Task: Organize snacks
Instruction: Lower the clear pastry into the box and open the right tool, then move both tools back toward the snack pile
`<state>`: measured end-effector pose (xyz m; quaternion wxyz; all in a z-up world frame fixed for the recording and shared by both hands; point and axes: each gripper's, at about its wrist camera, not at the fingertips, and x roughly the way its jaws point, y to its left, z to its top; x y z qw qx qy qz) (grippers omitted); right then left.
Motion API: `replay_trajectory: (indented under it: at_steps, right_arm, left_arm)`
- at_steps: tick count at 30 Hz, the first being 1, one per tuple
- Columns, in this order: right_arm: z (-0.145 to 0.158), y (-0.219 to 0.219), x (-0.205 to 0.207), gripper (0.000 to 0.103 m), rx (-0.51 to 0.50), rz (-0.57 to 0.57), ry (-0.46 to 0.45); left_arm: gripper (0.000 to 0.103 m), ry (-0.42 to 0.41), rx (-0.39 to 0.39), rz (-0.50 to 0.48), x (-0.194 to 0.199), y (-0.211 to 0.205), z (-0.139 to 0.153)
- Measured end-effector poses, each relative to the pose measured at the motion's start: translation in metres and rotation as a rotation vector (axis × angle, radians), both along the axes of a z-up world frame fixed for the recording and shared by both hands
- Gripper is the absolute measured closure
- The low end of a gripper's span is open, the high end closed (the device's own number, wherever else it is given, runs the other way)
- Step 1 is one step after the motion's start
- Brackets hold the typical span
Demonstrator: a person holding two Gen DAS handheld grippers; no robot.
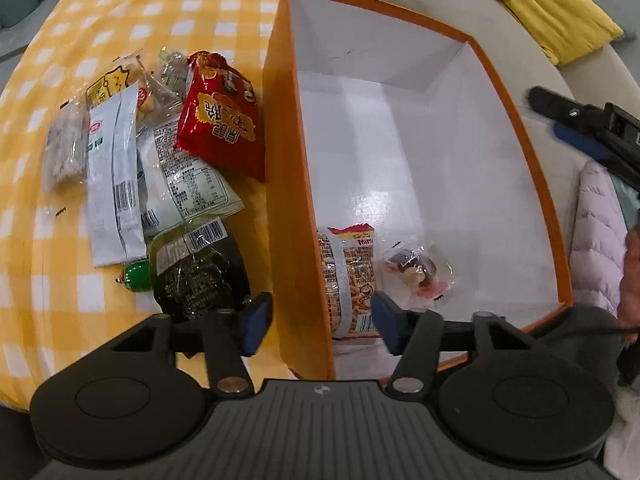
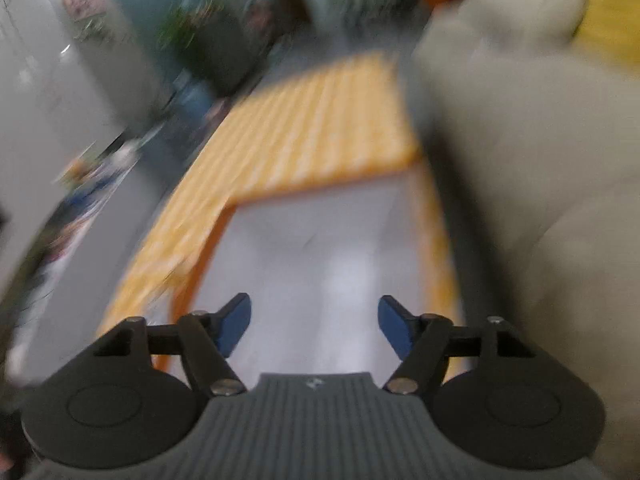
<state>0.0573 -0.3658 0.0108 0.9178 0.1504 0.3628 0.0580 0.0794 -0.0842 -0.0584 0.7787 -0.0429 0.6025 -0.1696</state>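
Note:
An orange box point(image 1: 280, 120) with a white inside stands on the yellow checked tablecloth point(image 1: 60, 300). A peanut-stick pack point(image 1: 352, 276) and a small clear-wrapped sweet point(image 1: 418, 274) lie in its near corner. Left of the box lie loose snacks: a red pack point(image 1: 220, 120), a dark seaweed pack point(image 1: 196, 276), two white packs point(image 1: 114, 176), a green sweet point(image 1: 136, 276) and a grey bar point(image 1: 64, 148). My left gripper point(image 1: 322, 324) is open, its pads astride the box's left wall without touching it. My right gripper point(image 2: 314, 326) is open and empty above the box point(image 2: 436, 240), in a blurred view.
A beige sofa point(image 1: 440, 8) with a yellow cushion point(image 1: 560, 16) runs behind the box. A pale pink padded jacket point(image 1: 596, 232) lies at the right, beside a black finger point(image 1: 576, 120) of the other gripper. Plants and white cabinets point(image 2: 60, 92) stand beyond the table.

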Motion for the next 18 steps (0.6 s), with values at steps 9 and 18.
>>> replay_trajectory:
  at_steps: [9,18]
  right_arm:
    - [-0.042,-0.017,0.013,0.084,-0.111,-0.117,0.236]
    - [-0.049,-0.009,0.017,0.096,-0.184,-0.097,0.201]
  left_arm:
    - [0.049,-0.024,0.098,-0.067,-0.012,-0.025,-0.002]
    - [0.048,-0.001,0.085,-0.070,-0.014,-0.026,-0.003]
